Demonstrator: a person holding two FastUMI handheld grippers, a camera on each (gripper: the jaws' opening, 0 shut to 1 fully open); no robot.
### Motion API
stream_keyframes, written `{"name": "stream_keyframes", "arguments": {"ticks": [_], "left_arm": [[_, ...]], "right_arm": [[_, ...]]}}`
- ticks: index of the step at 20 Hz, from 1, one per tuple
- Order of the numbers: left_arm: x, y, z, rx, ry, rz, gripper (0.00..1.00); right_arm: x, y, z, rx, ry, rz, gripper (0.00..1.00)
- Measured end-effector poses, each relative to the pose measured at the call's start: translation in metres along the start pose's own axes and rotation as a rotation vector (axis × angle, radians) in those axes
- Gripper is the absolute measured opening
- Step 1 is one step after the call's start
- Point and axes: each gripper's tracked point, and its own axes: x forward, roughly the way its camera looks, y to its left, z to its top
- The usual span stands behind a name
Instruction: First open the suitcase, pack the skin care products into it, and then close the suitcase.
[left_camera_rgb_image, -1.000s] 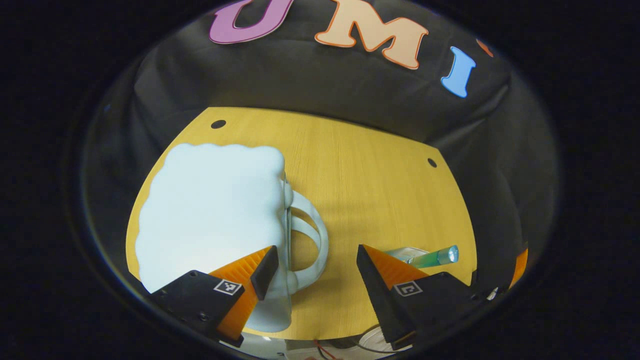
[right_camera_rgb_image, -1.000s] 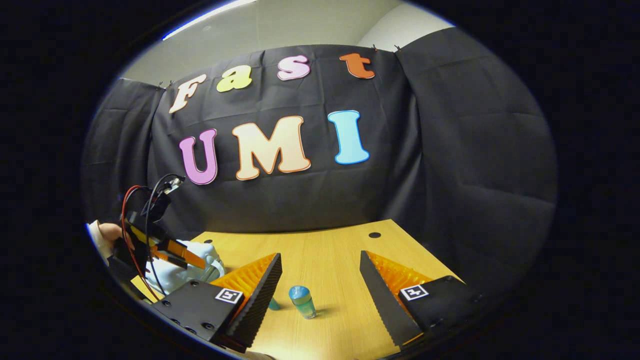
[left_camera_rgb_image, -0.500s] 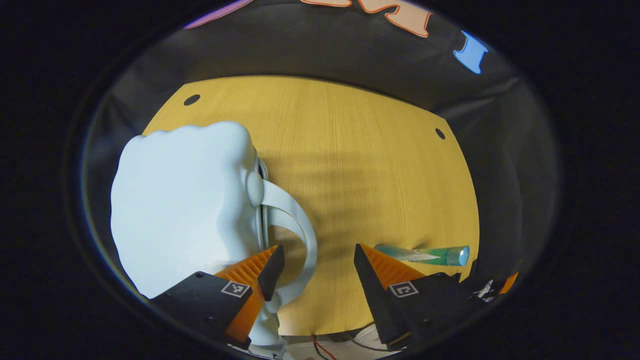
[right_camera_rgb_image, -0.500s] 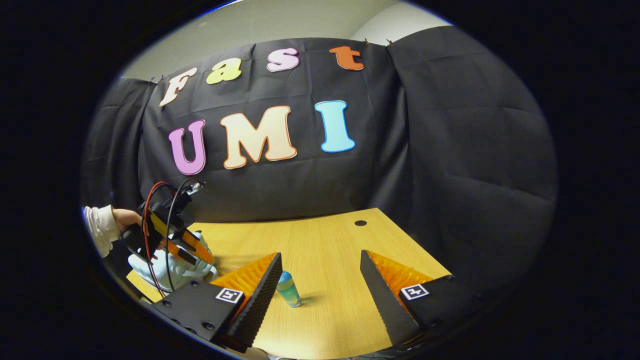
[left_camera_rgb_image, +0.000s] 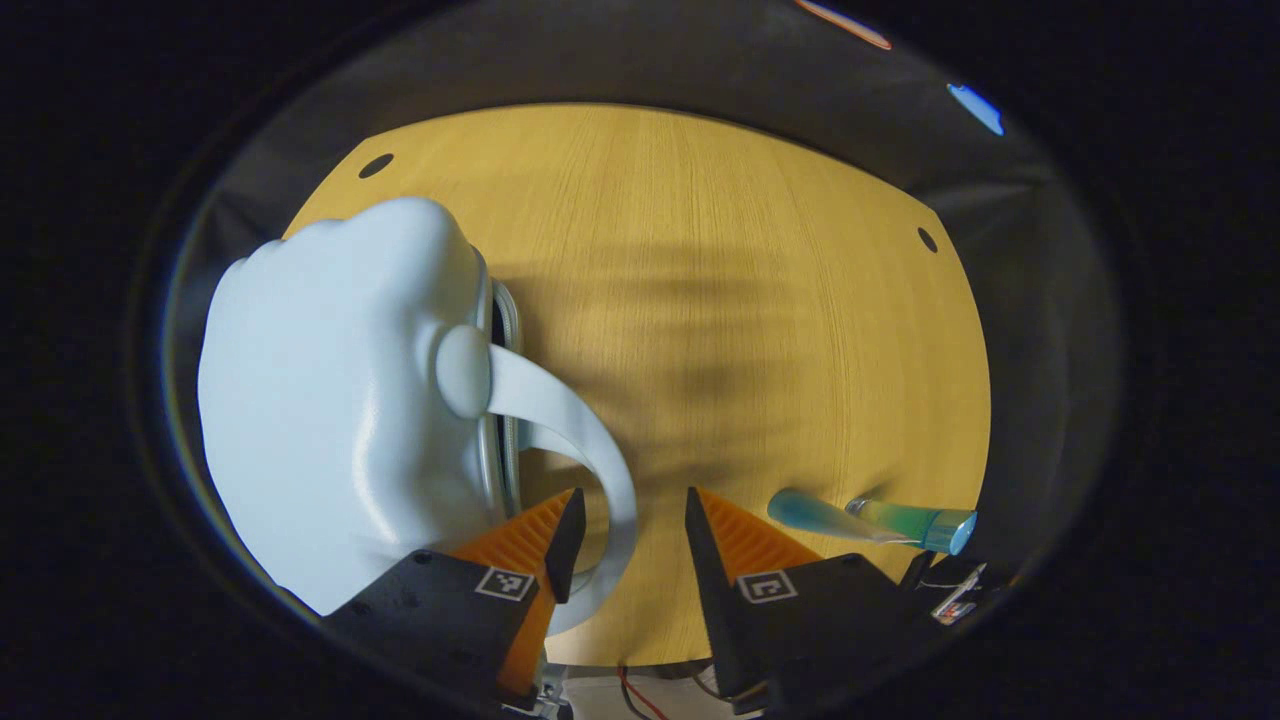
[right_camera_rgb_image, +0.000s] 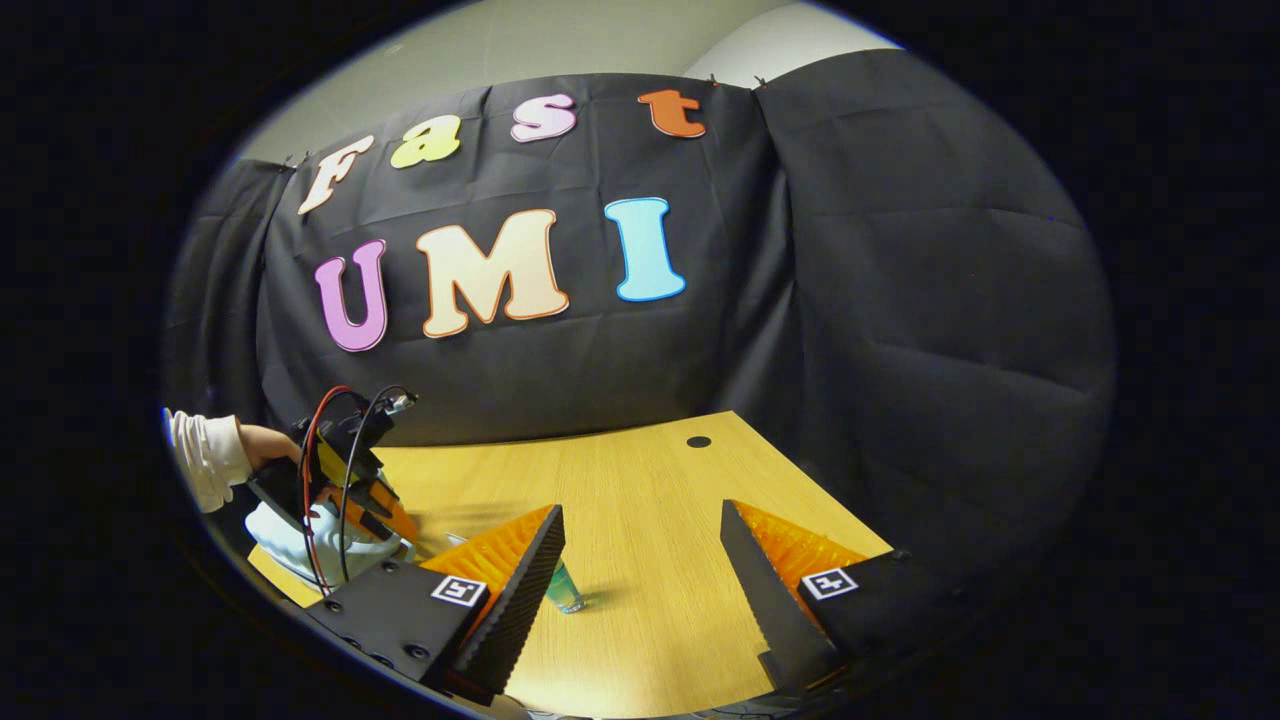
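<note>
Left gripper (left_camera_rgb_image: 625, 520) sat at the near edge of the wooden table (left_camera_rgb_image: 740, 300), jaws partly open and straddling the pale blue suitcase (left_camera_rgb_image: 330, 400) handle (left_camera_rgb_image: 570, 440); can't tell if either finger touched it. Suitcase lay on the table's left side, shells together. Skincare tube (left_camera_rgb_image: 870, 518) lay on its side near right, well apart from the suitcase. Right gripper (right_camera_rgb_image: 640, 560) hovered wide open, holding nothing, tube (right_camera_rgb_image: 565, 590) just beside its left finger.
</note>
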Motion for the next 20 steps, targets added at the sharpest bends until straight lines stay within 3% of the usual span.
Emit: {"name": "stream_keyframes", "arguments": {"ticks": [1,2,3,7,10,14,20], "left_arm": [[0.002,0.002,0.000,-0.006,0.006,0.008,0.52],[0.003,0.005,-0.001,-0.012,0.009,0.013,0.52],[0.005,0.005,-0.002,-0.019,0.015,0.010,0.37],[0.017,0.006,-0.010,-0.046,0.047,-0.007,0.19],[0.022,0.006,-0.013,-0.036,0.055,-0.023,0.16],[0.014,-0.001,-0.007,0.057,0.013,-0.063,0.10],[-0.018,-0.006,-0.003,0.088,-0.024,-0.096,0.08]], "right_arm": [[0.001,-0.001,0.001,0.009,0.001,-0.003,0.98],[0.002,-0.002,0.001,0.015,0.000,-0.005,0.98],[0.002,-0.003,0.002,0.017,-0.001,-0.003,0.98],[0.004,-0.009,0.004,0.007,-0.007,-0.016,0.98],[0.004,-0.011,0.002,0.008,-0.003,-0.022,0.98],[0.006,-0.008,-0.002,0.010,0.009,-0.019,0.98],[0.010,-0.002,0.000,0.000,0.002,-0.007,0.98]]}}
